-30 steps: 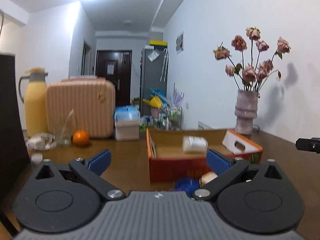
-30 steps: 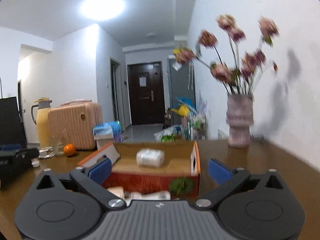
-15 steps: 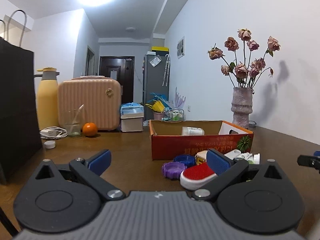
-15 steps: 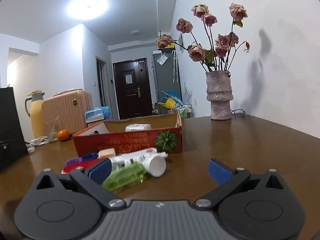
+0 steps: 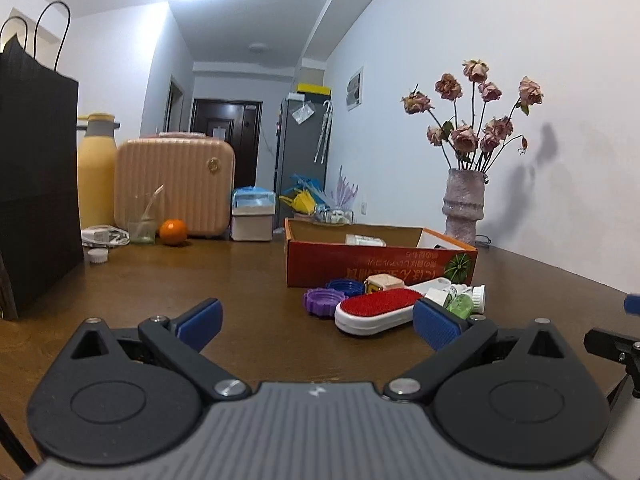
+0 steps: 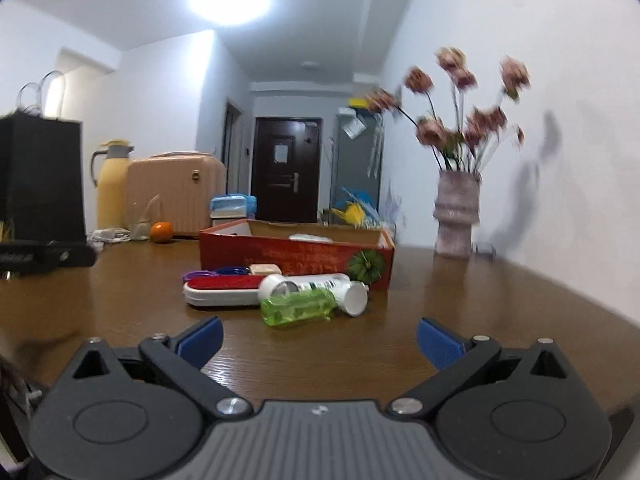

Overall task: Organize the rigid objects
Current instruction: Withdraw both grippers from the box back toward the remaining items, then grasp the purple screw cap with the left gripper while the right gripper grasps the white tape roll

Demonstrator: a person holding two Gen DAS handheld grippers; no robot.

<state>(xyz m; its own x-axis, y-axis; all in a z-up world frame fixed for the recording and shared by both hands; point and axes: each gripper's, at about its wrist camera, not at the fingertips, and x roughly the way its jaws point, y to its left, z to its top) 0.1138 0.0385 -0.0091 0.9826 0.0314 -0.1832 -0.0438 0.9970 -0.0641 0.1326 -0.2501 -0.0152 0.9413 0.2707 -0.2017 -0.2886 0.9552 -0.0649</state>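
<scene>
A red cardboard box (image 5: 380, 268) (image 6: 296, 258) stands on the brown table with a white item inside. In front of it lie a red-and-white brush (image 5: 376, 312) (image 6: 224, 290), a purple lid (image 5: 320, 302), a blue lid (image 5: 344, 286), a beige cube (image 5: 384, 282), a white tube (image 6: 316, 284) and a green bottle (image 6: 298, 306). My left gripper (image 5: 318, 322) is open and empty, short of the pile. My right gripper (image 6: 318, 338) is open and empty, just short of the green bottle.
A black paper bag (image 5: 36, 184) stands at the left. A yellow flask (image 5: 96, 176), pink case (image 5: 174, 188), glass (image 5: 142, 216), orange (image 5: 173, 232) and tissue box (image 5: 253, 220) line the back. A vase of dried roses (image 5: 464, 208) stands by the right wall.
Both grippers have pulled back from the box and dropped lower, so the pile in front of the box has come into view. Both stay open.
</scene>
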